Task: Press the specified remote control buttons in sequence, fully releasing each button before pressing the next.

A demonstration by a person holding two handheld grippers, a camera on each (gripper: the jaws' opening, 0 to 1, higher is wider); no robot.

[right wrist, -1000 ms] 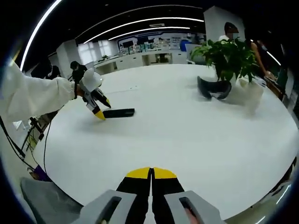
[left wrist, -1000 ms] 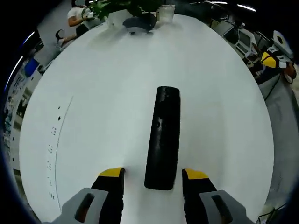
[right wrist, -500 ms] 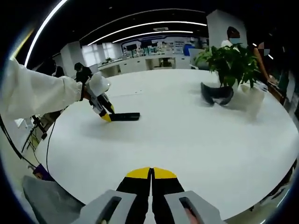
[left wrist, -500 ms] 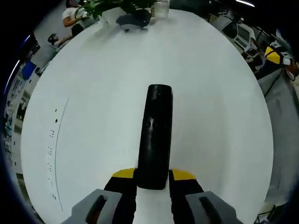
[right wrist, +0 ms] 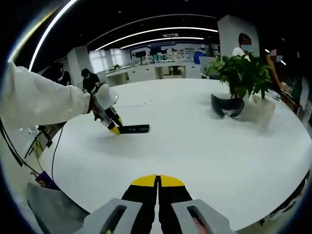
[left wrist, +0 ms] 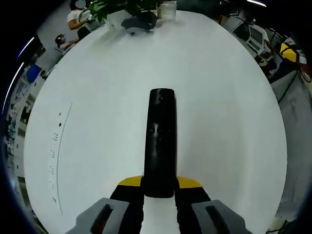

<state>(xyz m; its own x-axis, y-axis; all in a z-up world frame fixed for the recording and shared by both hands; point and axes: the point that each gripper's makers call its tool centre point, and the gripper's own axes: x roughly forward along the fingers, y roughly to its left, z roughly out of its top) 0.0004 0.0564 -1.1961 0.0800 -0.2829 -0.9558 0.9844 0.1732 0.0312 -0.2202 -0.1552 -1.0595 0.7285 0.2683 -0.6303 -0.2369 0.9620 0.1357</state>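
In the left gripper view our left gripper [left wrist: 159,187] has its yellow-tipped jaws clamped on the near end of the black remote control [left wrist: 159,141], which lies flat on the white table [left wrist: 97,97] and runs straight away from us. In the right gripper view our right gripper [right wrist: 158,183] hovers over the table's near edge with its jaws pressed together on nothing. Farther off to the left, our white sleeve [right wrist: 39,105] leads to the left gripper at the remote. Across the table stand a potted plant [right wrist: 242,73] and a dark headset [right wrist: 226,106].
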